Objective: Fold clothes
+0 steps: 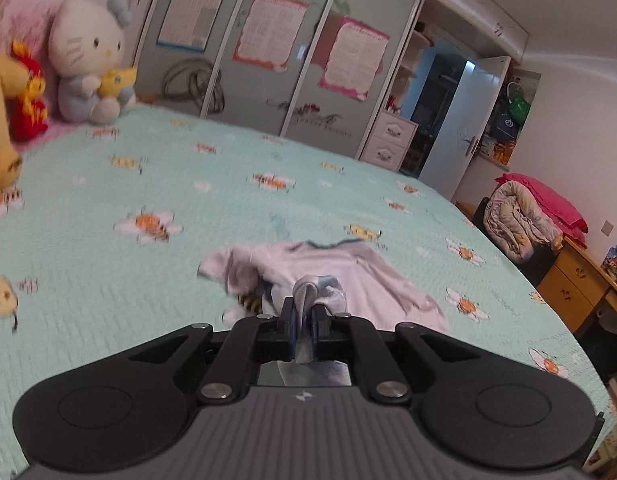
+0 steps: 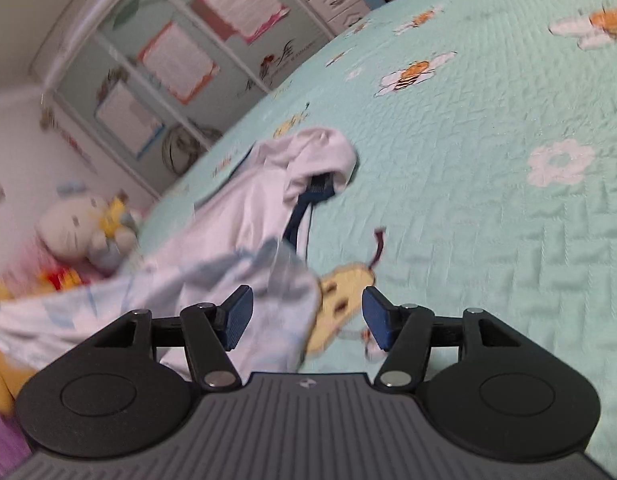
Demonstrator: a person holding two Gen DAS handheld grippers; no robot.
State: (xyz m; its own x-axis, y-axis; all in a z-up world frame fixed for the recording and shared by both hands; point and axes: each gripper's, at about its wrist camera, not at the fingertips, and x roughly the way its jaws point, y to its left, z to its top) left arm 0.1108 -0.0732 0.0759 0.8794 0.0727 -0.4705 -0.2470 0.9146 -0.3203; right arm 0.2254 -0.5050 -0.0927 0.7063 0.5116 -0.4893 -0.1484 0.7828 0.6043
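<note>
A pale white and light-blue garment (image 1: 340, 276) lies crumpled on the mint bedspread in the left wrist view. My left gripper (image 1: 304, 316) is shut on a bunched fold of that garment, which sticks up between the pads. In the right wrist view the same garment (image 2: 244, 216) stretches from the lower left up to a dark-trimmed collar or cuff. My right gripper (image 2: 308, 316) is open, its blue pads (image 2: 238, 316) wide apart. The cloth's lower edge hangs over the left pad's side and partly into the gap. The view is blurred.
The mint bedspread (image 1: 148, 184) with bee and flower prints covers the bed. Plush toys (image 1: 88, 60) sit at its head on the left. Mirrored wardrobe doors (image 1: 268, 60) stand behind. A wooden desk (image 1: 580, 284) and a chair piled with bedding (image 1: 524, 216) stand at the right.
</note>
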